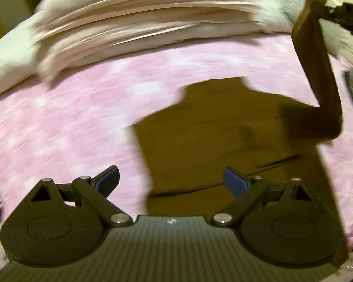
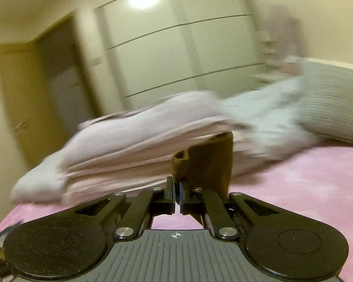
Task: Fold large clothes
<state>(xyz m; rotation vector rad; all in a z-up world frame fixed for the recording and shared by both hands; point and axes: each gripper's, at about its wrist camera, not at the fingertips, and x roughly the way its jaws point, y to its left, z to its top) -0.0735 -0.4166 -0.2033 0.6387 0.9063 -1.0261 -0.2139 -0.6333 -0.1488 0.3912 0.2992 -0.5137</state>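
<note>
Right wrist view: pale bedding pile (image 2: 129, 141) lies beyond brown garment (image 2: 207, 164).

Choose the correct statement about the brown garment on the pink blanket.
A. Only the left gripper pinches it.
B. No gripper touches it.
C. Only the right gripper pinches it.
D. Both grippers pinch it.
C: the right gripper has its fingers closed on an edge of the brown garment, which lies on the pink blanket, while the left gripper stands open above it with nothing between its fingers.
</note>
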